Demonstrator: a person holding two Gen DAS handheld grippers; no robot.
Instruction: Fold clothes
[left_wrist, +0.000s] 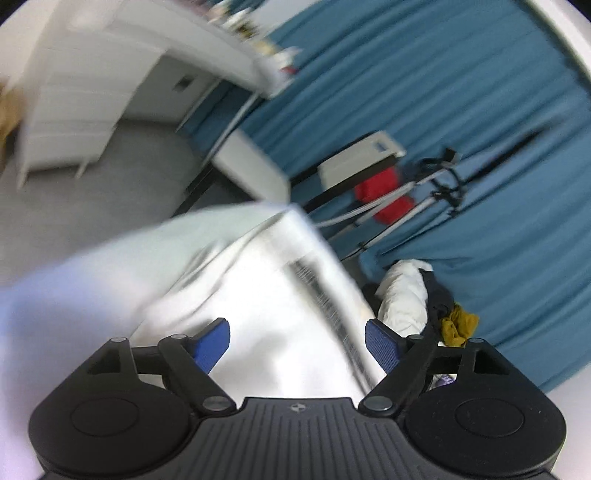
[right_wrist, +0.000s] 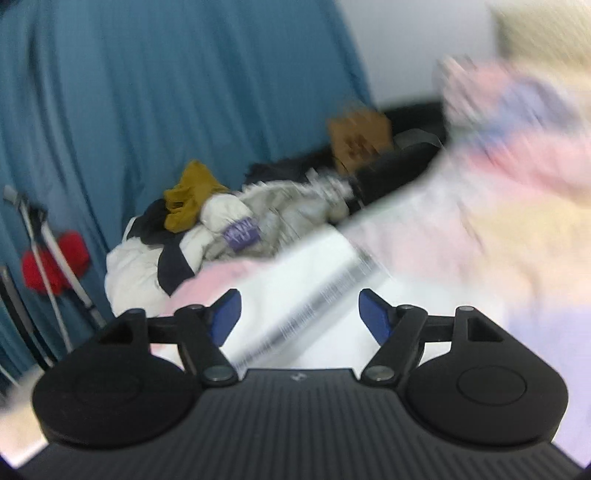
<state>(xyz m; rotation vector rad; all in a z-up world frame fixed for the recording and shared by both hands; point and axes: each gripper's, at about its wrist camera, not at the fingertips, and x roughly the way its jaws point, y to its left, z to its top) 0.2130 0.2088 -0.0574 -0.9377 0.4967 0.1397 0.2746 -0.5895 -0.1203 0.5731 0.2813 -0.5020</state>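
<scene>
A white garment (left_wrist: 236, 280) with a dark ribbed band lies spread below my left gripper (left_wrist: 297, 345), which is open with nothing between its blue pads. The same white cloth with its striped band (right_wrist: 321, 291) lies under my right gripper (right_wrist: 299, 315), also open and empty. A pile of clothes (right_wrist: 207, 229), white, black, mustard and grey, lies beyond it; the pile also shows in the left wrist view (left_wrist: 413, 295). Both views are blurred by motion.
A blue curtain (left_wrist: 443, 92) hangs behind. A white table (left_wrist: 251, 166), a white box on a stand (left_wrist: 358, 158), a red cloth (left_wrist: 384, 195) on a metal rack and a white cabinet (left_wrist: 74, 96) stand around. A brown bag (right_wrist: 360, 136) and pink blurred cloth (right_wrist: 517, 122) sit at right.
</scene>
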